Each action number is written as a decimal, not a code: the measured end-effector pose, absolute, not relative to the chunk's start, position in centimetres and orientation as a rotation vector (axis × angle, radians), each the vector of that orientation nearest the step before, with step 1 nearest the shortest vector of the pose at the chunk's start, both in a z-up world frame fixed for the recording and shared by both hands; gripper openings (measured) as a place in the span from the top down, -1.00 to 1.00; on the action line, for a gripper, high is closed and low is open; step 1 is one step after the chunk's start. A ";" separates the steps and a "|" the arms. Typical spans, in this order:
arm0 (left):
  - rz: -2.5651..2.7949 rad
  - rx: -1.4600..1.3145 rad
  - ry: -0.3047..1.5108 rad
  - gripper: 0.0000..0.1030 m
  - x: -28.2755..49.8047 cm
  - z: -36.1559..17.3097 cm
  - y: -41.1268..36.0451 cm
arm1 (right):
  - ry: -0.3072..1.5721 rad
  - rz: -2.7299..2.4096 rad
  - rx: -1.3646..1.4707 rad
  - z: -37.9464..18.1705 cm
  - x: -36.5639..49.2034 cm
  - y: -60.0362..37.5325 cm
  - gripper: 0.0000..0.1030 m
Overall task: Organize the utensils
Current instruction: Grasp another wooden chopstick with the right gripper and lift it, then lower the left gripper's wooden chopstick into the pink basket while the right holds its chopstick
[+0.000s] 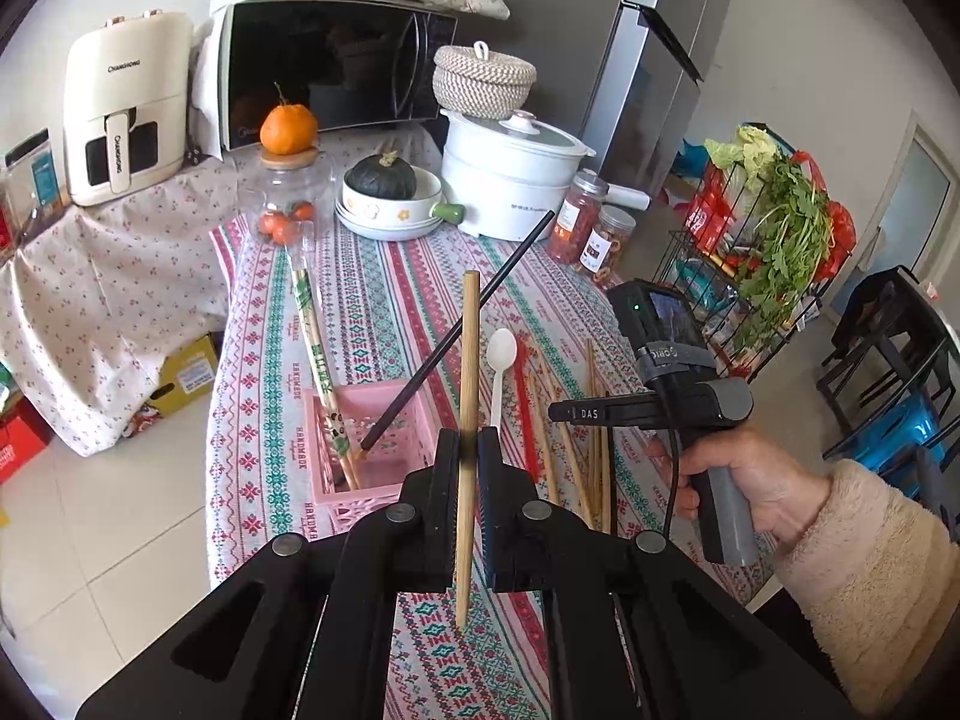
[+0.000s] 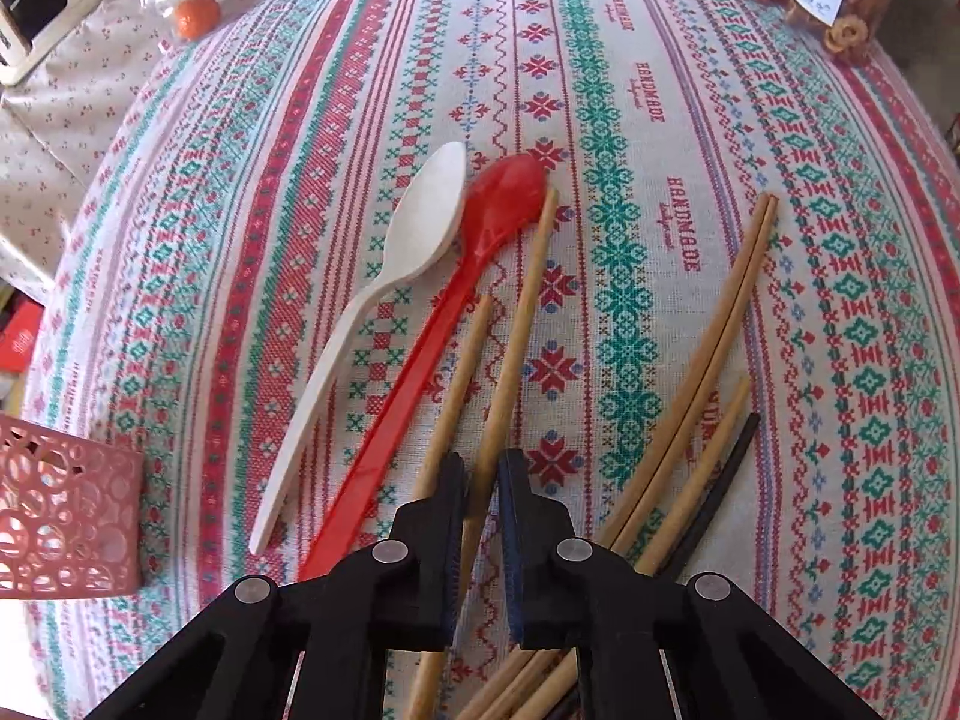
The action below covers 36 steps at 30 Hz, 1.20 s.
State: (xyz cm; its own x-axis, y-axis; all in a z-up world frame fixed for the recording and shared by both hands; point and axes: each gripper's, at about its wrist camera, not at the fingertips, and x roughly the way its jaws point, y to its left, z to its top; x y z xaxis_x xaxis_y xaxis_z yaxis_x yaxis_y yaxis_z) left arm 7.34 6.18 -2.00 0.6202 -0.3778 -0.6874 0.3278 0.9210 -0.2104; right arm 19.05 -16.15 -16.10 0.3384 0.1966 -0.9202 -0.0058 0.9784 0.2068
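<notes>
Chopstick (image 1: 467,420) in left tool (image 1: 468,441) (upright)

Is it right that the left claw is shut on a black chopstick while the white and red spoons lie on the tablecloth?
Not quite. The left claw is shut on a light wooden chopstick, not a black one, as the left wrist view shows. The black chopstick leans in the pink basket. The white spoon and red spoon do lie on the tablecloth.

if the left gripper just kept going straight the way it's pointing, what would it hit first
Probably the pink basket just ahead of and below the left gripper, which is shut on a wooden chopstick. Depth is hard to judge; it might instead pass the basket's right edge and meet the tablecloth.
</notes>
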 end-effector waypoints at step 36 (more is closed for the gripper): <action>-0.285 -0.058 0.498 0.87 10.4 -1.6 8.2 | 0.398 0.385 0.212 0.9 8.0 -13.3 0.87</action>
